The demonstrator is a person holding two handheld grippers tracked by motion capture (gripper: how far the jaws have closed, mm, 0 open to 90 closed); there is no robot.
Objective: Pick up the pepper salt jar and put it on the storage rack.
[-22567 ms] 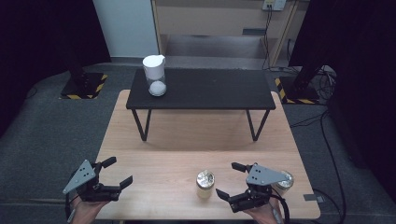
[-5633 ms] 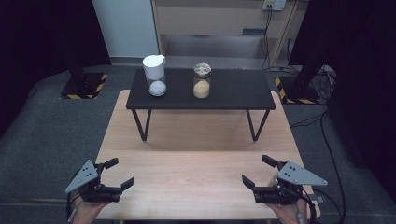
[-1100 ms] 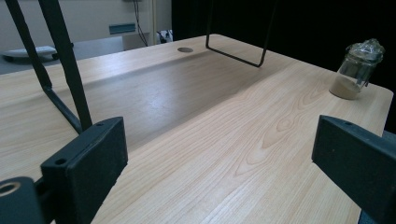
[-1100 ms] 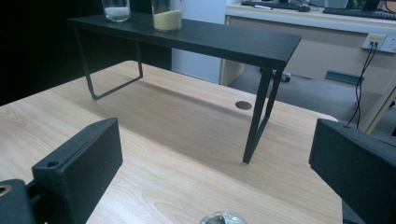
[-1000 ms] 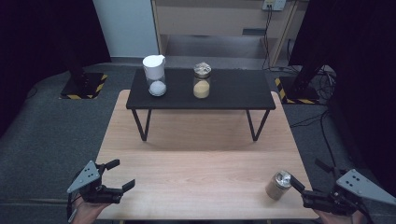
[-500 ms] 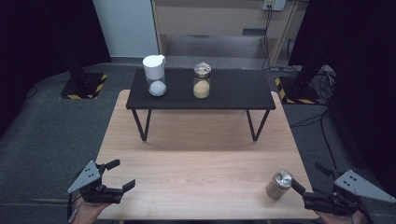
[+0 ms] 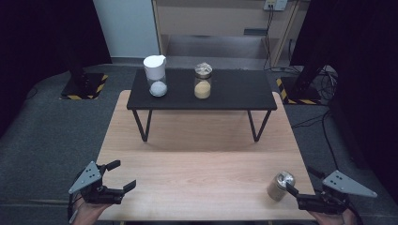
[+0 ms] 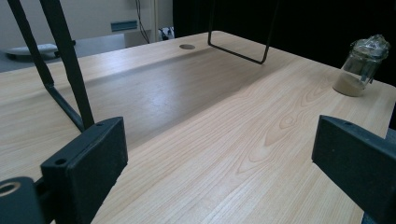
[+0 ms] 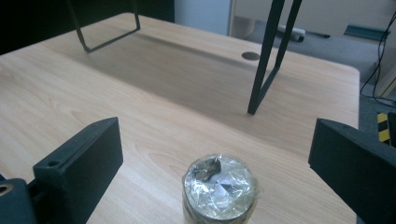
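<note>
The table (image 7: 197, 178) is carrying a black shelf (image 7: 234, 91) at 12 o'clock w/ two jars standing on it: a white-lidded one (image 7: 155, 75) and, just beside it, a foil-topped one (image 7: 202, 81) holding yellowish powder. The jar in play (image 7: 280, 185) is sitting near the table's 4 o'clock corner, upright, foil cap crinkled over the mouth, a shallow layer of tan powder at the bottom.

Right gripper (image 7: 293, 191) is hovering just off that jar at its 4 o'clock side, jaws gaping wide, gripping nothing; in its own view the jar (image 9: 219, 189) is sitting between the two pads but not touched. Left gripper (image 7: 122, 176) is idling at 8 o'clock, also spread wide and empty, well apart from the jar (image 8: 362, 65).

Handling, my guess: glass, so stiff, smooth, breakable, and prob. light since it's mostly empty. It could skid or tip if nudged. Best to be closing on the glass wall below the foil, not on the cap, which looks soft and loose.

Hard to tell: the jar's base is getting cut off in the right gripper view; whether a proper lid is under the foil, can't say.
</note>
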